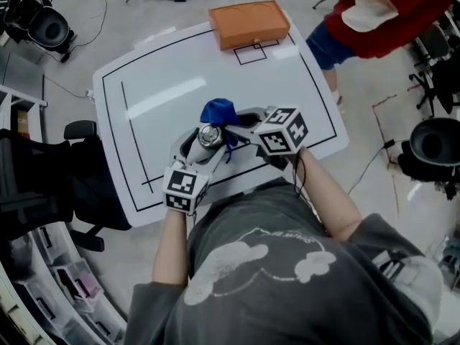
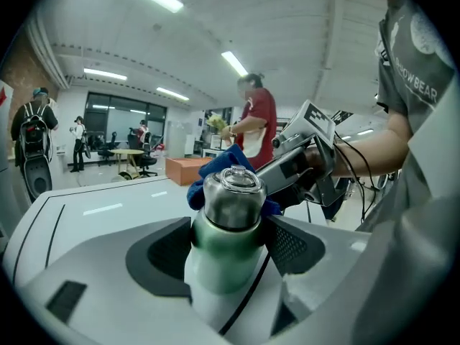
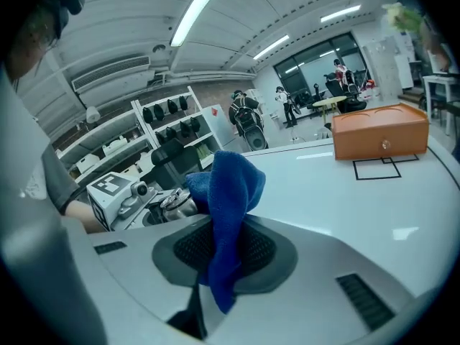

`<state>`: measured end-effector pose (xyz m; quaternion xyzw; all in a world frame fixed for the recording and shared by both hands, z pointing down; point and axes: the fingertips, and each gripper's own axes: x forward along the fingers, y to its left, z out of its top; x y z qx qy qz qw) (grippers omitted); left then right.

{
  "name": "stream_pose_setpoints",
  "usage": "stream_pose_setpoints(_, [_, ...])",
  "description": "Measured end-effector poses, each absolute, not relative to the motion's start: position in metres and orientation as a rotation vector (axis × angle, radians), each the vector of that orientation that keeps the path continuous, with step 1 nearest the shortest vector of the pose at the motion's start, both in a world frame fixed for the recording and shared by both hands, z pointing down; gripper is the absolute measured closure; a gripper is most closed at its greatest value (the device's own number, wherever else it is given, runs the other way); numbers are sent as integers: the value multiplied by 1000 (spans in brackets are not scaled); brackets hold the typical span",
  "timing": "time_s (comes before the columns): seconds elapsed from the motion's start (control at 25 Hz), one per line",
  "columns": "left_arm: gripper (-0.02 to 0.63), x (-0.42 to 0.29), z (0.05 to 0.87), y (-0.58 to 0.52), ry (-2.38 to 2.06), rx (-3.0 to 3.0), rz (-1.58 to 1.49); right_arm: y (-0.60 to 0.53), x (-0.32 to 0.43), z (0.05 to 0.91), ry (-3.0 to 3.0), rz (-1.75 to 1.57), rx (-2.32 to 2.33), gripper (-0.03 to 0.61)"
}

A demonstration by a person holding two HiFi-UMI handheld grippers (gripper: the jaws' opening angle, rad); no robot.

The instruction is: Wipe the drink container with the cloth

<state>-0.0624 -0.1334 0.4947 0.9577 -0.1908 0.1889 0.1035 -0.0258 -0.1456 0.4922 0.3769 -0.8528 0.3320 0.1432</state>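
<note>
Clamping from both sides, the left tool (image 2: 230,244) grips the drink container (image 2: 231,196), its dark pads pressed against the green body just below the steel cap. The right tool (image 3: 224,246) is closed on the blue cloth (image 3: 230,185), which is pinched between its pads, with a bunched fold rising above them and a tail hanging below. The cloth's bunched end lies against the far side of the container's cap, so the two tools meet nose to nose over the near part of the white surface (image 1: 180,70), close to the person's chest. A black line frames the surface. Well apart from the tools, an orange box (image 1: 249,24) sits at the far edge beside a small drawn square. Beyond the far right corner stands a person in a red top (image 1: 388,13).
</note>
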Motion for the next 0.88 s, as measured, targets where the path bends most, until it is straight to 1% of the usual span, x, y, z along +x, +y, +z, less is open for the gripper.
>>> stream_pose_setpoints(0.28, [296, -64, 495, -131, -282, 2914, 548, -146, -20, 511, -2372, 1022, 1144, 517])
stream_pose_setpoints(0.52, [296, -67, 493, -130, 7, 2966, 530, -140, -22, 544, -2253, 1052, 1088, 518])
stream_pose_setpoints(0.68, [296, -68, 490, -131, 76, 2976, 507, -139, -23, 559, -2186, 1043, 1056, 517])
stream_pose_setpoints(0.88, [296, -69, 490, -131, 30, 2951, 501, -139, -23, 565, -2157, 1055, 1021, 517])
